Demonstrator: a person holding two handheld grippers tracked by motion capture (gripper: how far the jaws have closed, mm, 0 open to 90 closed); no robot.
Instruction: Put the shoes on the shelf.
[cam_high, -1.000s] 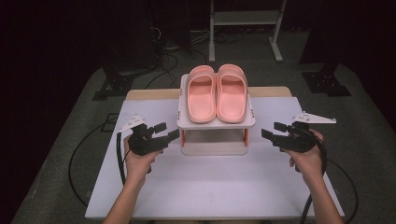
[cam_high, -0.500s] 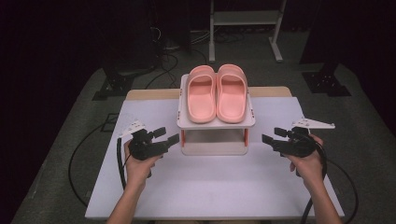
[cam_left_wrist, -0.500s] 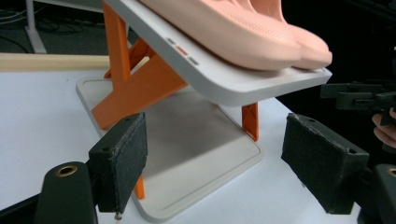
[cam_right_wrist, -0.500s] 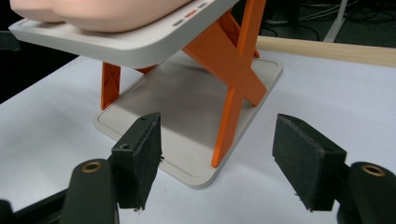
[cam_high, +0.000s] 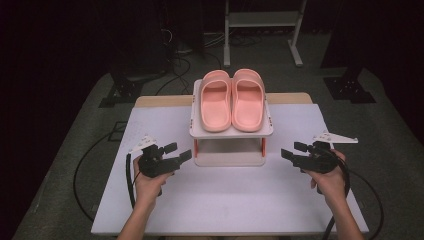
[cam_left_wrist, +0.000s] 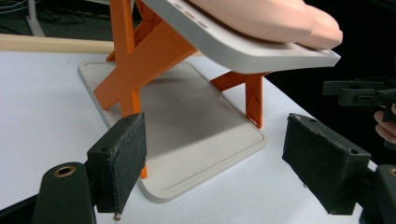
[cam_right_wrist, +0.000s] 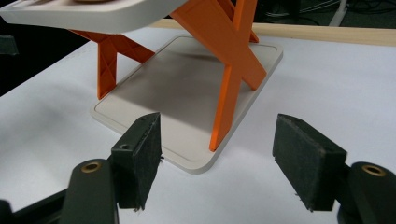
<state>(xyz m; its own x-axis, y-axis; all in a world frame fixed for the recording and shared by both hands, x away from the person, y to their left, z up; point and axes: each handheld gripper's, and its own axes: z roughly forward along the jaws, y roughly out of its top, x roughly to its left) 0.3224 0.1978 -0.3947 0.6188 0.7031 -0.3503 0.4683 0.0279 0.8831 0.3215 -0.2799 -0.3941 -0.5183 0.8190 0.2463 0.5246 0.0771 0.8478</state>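
Observation:
A pair of pink slippers (cam_high: 232, 100) lies side by side on the top shelf (cam_high: 200, 131) of a small white rack with orange legs (cam_left_wrist: 135, 70) and a flat base plate (cam_left_wrist: 201, 121). My left gripper (cam_high: 178, 151) hovers just left of the rack's front, pointing at it, jaws open and empty (cam_left_wrist: 215, 163). My right gripper (cam_high: 293, 150) mirrors it on the right side, also open with nothing between its pads (cam_right_wrist: 217, 163). Each gripper view looks under the shelf at the base plate (cam_right_wrist: 177, 84) and crossed legs (cam_right_wrist: 233, 70). The slipper's edge (cam_left_wrist: 280, 18) overhangs above.
The rack stands at the back middle of a white tabletop (cam_high: 225, 205) with a wooden strip (cam_high: 160, 101) behind it. Cables (cam_high: 82, 175) trail off both sides to the floor. A metal frame (cam_high: 262, 20) and dark stands sit beyond the table.
My left gripper has sunk a little toward the table and the person. The right gripper, rack and slippers stay where they were.

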